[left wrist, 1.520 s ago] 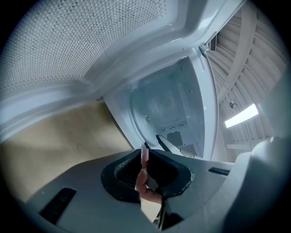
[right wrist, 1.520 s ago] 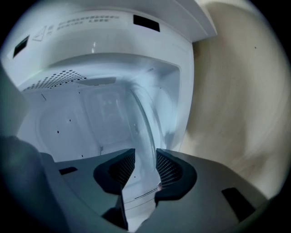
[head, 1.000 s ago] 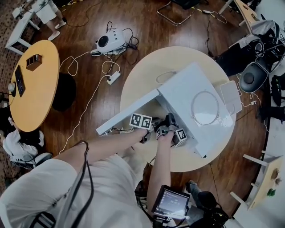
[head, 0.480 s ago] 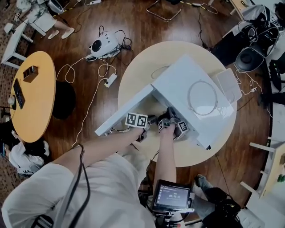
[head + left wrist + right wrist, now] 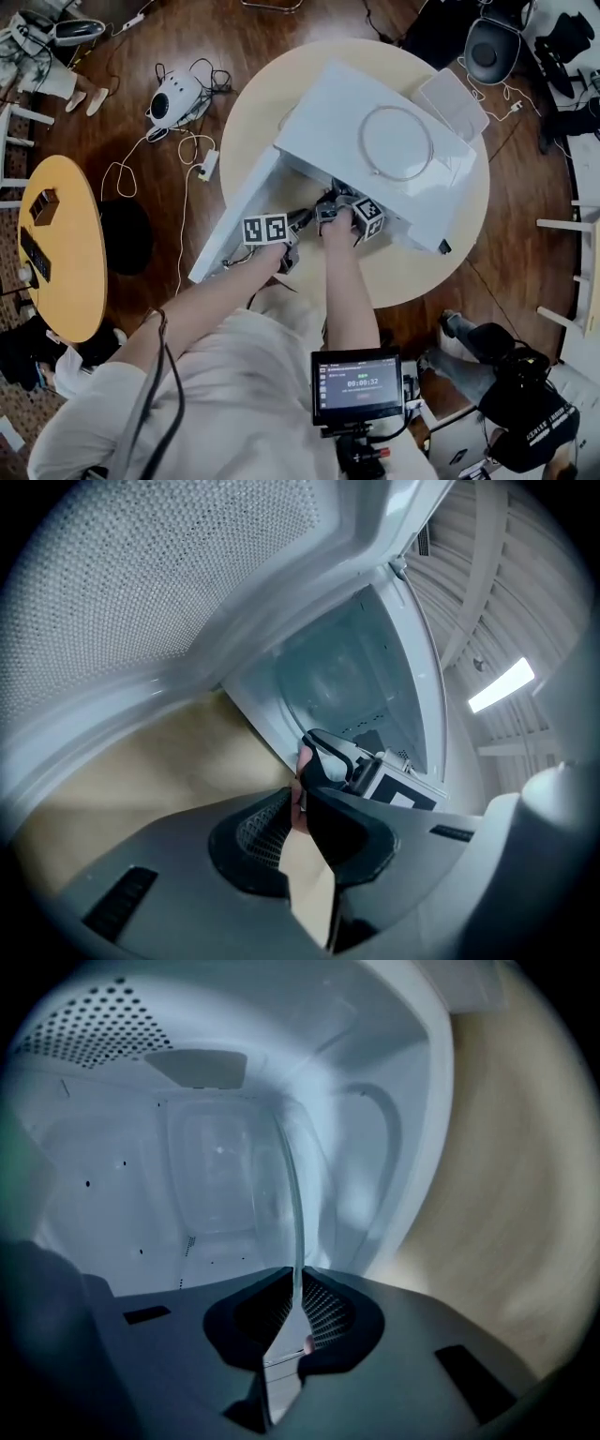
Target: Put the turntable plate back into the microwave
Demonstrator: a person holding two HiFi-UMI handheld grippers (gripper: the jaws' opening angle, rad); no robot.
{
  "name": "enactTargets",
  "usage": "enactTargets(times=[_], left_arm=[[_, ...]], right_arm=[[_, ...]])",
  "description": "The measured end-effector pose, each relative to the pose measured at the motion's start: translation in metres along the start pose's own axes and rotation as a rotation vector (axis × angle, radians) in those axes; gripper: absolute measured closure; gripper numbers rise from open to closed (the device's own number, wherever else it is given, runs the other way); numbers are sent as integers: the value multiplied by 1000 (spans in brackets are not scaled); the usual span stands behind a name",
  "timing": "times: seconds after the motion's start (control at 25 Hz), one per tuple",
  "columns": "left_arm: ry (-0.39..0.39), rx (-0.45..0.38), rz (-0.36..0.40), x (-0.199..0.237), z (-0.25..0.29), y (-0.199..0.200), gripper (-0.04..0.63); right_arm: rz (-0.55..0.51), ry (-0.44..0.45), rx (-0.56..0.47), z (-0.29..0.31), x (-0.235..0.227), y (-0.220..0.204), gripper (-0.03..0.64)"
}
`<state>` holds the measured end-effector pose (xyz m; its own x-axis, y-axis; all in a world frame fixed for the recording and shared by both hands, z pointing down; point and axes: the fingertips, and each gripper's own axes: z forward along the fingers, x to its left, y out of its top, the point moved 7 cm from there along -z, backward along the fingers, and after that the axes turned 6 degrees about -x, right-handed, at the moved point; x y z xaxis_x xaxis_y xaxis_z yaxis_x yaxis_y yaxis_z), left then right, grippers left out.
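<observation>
While 1 microwave (image 5: 328, 108) gapes, 1 plate (image 5: 297, 1218)

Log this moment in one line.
right gripper: jaws shut on turntable plate, reaching into microwave | door: open | left gripper: jaws together

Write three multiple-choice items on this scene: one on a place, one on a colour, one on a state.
1. The microwave stands on: A the round beige table; B the floor; C a chair.
2. The microwave is: A black; B white; C red.
3. The right gripper is: A wide open; B shut on the turntable plate; C out of view.
Answers: A, the beige tabletop shows around it; B, its casing is white; B, its jaws pinch the glass edge.
</observation>
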<state>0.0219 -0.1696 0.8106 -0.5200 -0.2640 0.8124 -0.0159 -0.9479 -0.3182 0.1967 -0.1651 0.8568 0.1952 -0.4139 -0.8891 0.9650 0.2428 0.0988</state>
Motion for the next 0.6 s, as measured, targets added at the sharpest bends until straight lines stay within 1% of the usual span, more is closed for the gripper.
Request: enactTargets(times=[0.08,0.2,0.36,0.6], left_arm=[[-4,-2,2,-2,0,0,557],[-7,-3,1,-4,-1,-1,557],[-10,3,-4,-7,0,-3,557],[-26,-8,-5,-10,1,1,557]], right_arm=[[-32,-23,-4,0,2,7,583],[-78,-27,-38,-4,3,17,583],[-69,-21,-43,-8,4,18,581],[-98,-64,-39,-13,4,21,581]])
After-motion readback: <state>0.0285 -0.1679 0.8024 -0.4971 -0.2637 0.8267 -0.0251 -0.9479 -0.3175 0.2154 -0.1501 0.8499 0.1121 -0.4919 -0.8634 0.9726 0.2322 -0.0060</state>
